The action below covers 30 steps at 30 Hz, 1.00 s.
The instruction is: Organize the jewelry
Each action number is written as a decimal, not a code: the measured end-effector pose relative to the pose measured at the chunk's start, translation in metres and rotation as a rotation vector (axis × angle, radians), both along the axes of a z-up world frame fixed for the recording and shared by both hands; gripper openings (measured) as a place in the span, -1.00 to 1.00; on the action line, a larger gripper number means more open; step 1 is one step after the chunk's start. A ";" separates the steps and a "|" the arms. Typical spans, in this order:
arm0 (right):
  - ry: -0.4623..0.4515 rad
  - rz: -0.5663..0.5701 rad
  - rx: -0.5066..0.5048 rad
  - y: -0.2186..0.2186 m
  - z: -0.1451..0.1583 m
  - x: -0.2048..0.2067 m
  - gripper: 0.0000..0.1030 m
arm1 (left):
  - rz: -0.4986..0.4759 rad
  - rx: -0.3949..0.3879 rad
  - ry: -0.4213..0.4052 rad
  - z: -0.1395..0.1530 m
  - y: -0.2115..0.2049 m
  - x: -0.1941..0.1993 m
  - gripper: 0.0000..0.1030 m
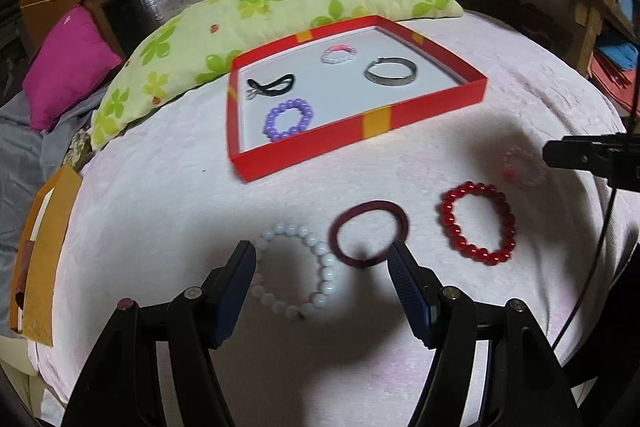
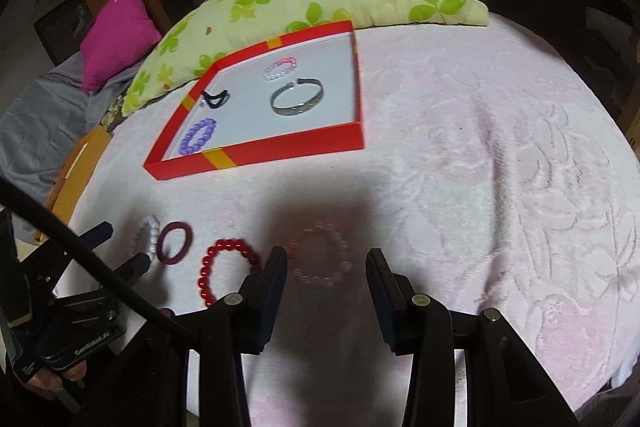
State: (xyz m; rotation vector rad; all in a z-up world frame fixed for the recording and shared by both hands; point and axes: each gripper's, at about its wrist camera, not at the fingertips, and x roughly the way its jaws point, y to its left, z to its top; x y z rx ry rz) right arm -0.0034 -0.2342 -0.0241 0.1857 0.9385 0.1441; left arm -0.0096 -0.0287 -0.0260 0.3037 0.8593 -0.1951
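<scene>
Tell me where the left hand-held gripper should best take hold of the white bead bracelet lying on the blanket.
The white bead bracelet lies flat as an open loop, so pinch one side of the bead strand, probably the near arc, coming down from above with one finger inside the loop and one outside. The left hand-held gripper is already open over it. Avoid the far right, where the maroon hair tie lies close beside it.

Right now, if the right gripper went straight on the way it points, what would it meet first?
Most likely the pale pink bead bracelet on the blanket: the open right gripper frames it. Depth is unclear.
</scene>
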 end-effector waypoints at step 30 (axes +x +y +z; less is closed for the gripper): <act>-0.011 -0.035 -0.127 -0.002 -0.022 0.013 -0.83 | -0.171 -0.223 0.091 -0.005 -0.032 -0.003 0.32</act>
